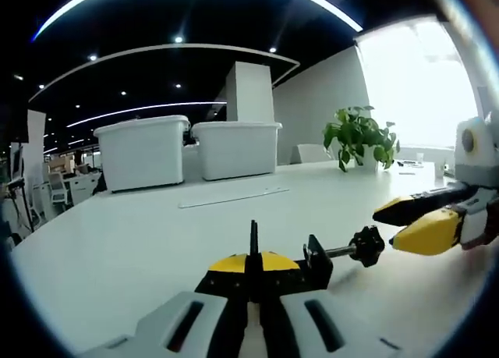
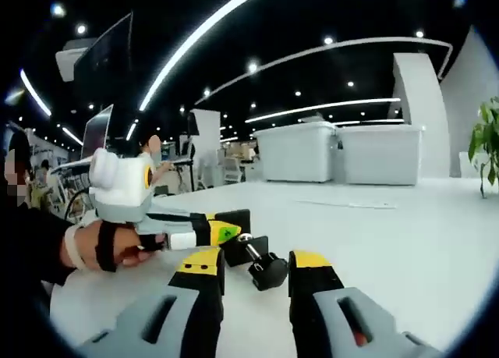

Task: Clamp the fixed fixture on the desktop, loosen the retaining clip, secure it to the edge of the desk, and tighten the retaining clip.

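Two grippers: left gripper (image 1: 251,284) fingers pinch the black clamp (image 1: 316,260); right gripper (image 2: 253,274) fingers spread around its knob (image 2: 267,271) on the worktop (image 1: 140,241).

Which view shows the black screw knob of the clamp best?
The left gripper view: the knob sits side-on with its bare screw rod visible. In the right gripper view the knob lies between the jaws, seen more end-on.
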The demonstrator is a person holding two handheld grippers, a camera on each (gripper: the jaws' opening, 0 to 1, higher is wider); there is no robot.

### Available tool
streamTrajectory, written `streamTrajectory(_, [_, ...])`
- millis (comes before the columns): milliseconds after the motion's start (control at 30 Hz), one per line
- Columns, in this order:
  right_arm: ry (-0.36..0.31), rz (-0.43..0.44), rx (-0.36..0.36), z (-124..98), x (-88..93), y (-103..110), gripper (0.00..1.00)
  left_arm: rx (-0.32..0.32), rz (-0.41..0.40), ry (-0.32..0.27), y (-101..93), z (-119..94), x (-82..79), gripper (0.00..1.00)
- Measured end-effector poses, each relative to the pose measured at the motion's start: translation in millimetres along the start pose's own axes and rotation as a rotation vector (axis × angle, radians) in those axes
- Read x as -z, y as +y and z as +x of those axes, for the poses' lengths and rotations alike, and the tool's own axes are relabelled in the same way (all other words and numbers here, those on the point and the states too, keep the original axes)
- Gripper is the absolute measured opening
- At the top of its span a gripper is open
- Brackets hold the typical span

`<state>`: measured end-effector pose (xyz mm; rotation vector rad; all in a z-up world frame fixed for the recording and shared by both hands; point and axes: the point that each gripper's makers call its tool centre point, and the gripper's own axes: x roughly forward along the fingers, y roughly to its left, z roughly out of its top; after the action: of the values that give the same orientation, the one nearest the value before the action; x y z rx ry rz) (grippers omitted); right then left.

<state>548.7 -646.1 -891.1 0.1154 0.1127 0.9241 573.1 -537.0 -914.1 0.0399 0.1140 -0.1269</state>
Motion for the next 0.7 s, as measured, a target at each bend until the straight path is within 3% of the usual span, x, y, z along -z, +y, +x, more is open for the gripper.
streamTrajectory(67, [-0.027, 0.060, -0.021, -2.4, -9.4, 4.9, 0.29, -0.004, 0.015, -0.004, 0.0, -0.5, -0.6, 0.03])
streamTrajectory(167, [-0.061, 0.043, -0.026, -5.0, -20.6, 11.8, 0.33, -0.001, 0.031, -0.014, -2.2, -0.7, -3.1, 0.03])
streamTrajectory(233, [-0.051, -0.052, -0.013, -5.5, -21.8, 17.0, 0.30, -0.007, 0.044, -0.028, -2.4, -2.5, -7.1, 0.03])
streamTrajectory(300, [0.020, -0.204, 0.018, -4.4, -13.0, 22.0, 0.29, -0.015, 0.063, -0.050, -1.9, -4.2, -12.1, 0.03])
streamTrajectory(367, [0.063, -0.282, 0.043, -3.8, -8.6, 23.4, 0.29, -0.020, 0.068, -0.059, -1.6, -5.3, -15.0, 0.03])
streamTrajectory(567, [0.193, -0.666, 0.143, 4.1, -8.9, 21.8, 0.29, -0.038, 0.096, -0.103, -0.4, -8.9, -25.1, 0.03])
streamTrajectory(700, [0.216, -0.778, 0.154, 12.3, -11.1, 31.1, 0.30, -0.041, 0.130, -0.111, -2.9, -9.9, -27.5, 0.03])
